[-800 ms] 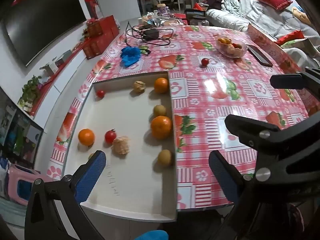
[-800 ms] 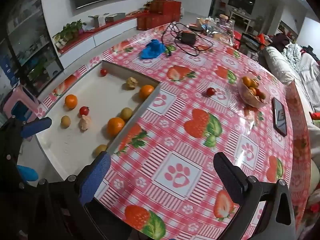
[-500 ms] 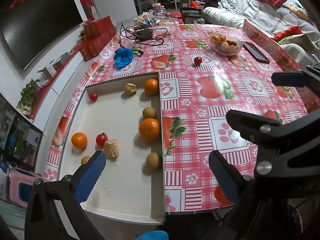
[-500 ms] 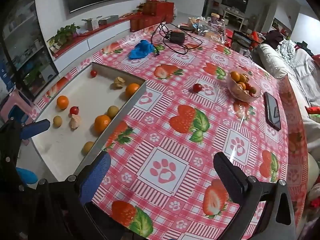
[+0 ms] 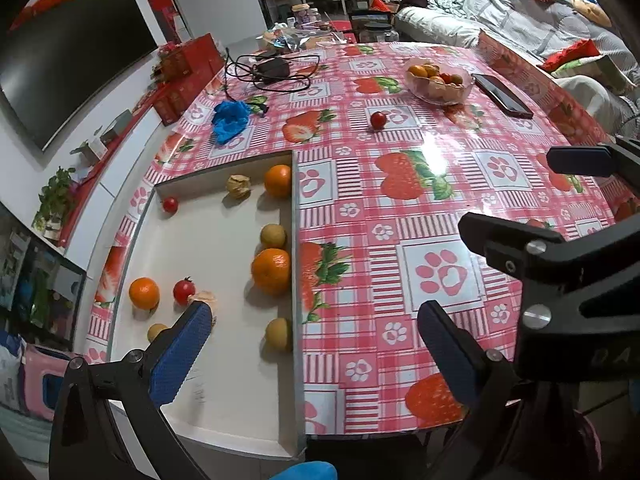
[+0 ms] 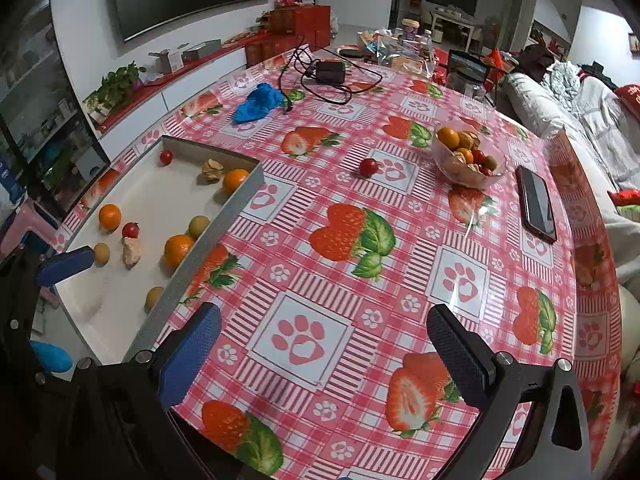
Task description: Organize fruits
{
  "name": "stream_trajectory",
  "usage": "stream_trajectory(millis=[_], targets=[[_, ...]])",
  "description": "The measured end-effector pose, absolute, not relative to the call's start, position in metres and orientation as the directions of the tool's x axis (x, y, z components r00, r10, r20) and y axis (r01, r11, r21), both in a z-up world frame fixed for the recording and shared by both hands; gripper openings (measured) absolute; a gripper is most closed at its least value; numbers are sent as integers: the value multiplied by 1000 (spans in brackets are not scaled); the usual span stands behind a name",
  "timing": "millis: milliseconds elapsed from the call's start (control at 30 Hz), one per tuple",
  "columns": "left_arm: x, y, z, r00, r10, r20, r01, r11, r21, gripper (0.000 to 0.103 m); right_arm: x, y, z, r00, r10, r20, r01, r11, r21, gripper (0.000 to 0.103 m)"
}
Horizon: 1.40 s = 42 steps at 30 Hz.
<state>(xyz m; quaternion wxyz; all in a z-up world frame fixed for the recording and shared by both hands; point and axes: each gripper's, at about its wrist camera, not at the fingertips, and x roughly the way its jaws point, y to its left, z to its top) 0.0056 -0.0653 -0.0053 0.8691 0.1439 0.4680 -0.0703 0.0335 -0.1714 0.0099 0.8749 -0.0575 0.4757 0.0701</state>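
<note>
A shallow white tray [image 5: 208, 236] [image 6: 160, 192] at the table's left holds several oranges, small tomatoes, brownish round fruits and husked fruits, such as an orange [image 5: 271, 271] [image 6: 178, 249]. A clear glass bowl [image 5: 438, 82] [image 6: 468, 160] of mixed fruit stands far right. One red tomato [image 5: 378, 120] [image 6: 368, 167] lies loose on the tablecloth near the bowl. My left gripper [image 5: 314, 344] is open and empty over the tray's near right edge. My right gripper [image 6: 324, 348] is open and empty above the tablecloth near the front edge.
A black phone [image 5: 502, 95] [image 6: 536, 202] lies right of the bowl. A blue crumpled cloth [image 5: 230, 116] [image 6: 258, 102] and a black charger with cables [image 5: 272, 69] [image 6: 328, 74] lie at the back. A sofa [image 6: 580, 120] stands right of the table.
Both grippers have drawn back and up from the table, so the tray and bowl look farther away. Both stay open and empty. No fruit has moved.
</note>
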Motion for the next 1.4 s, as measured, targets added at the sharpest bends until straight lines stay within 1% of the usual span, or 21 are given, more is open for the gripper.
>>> stream_trajectory(millis=[200,367,433,533,600,700,900,1033,1100,1233,1400], targets=[[6,-90,-5,541,-2,-841,290,939,184,103,29,-197,5,536,69,-841,-140,990,-8,103],[11,-118,-2,522,-44,-852,324,934,150,103,20,-241,0,541,40,-840,-57,998,11,103],[17,-141,0,520,-77,-850,336,934,121,103,11,-269,-3,544,11,-839,6,1000,17,103],[24,-172,-4,528,-93,-844,344,932,113,103,-5,-322,-12,531,-49,-846,143,989,32,103],[34,-203,-15,511,-130,-849,369,926,81,103,-17,-352,-21,511,-81,-856,221,974,40,103],[48,-238,-29,505,-143,-851,377,924,69,103,-36,-386,-36,479,-101,-872,289,956,48,103],[69,-299,-60,554,-124,-823,372,922,112,103,-59,-405,-67,445,-157,-882,325,946,-4,103],[83,-321,-80,529,-142,-837,361,930,70,103,-67,-403,-82,447,-191,-874,325,945,-40,103],[89,-327,-86,551,-178,-815,337,941,22,103,-69,-404,-84,458,-191,-868,331,943,-33,103],[99,-340,-91,560,-172,-810,325,945,24,103,-69,-402,-85,478,-206,-854,337,941,-38,103],[98,-336,-88,553,-191,-811,325,946,-1,103,-66,-401,-86,489,-209,-847,340,940,-35,103]])
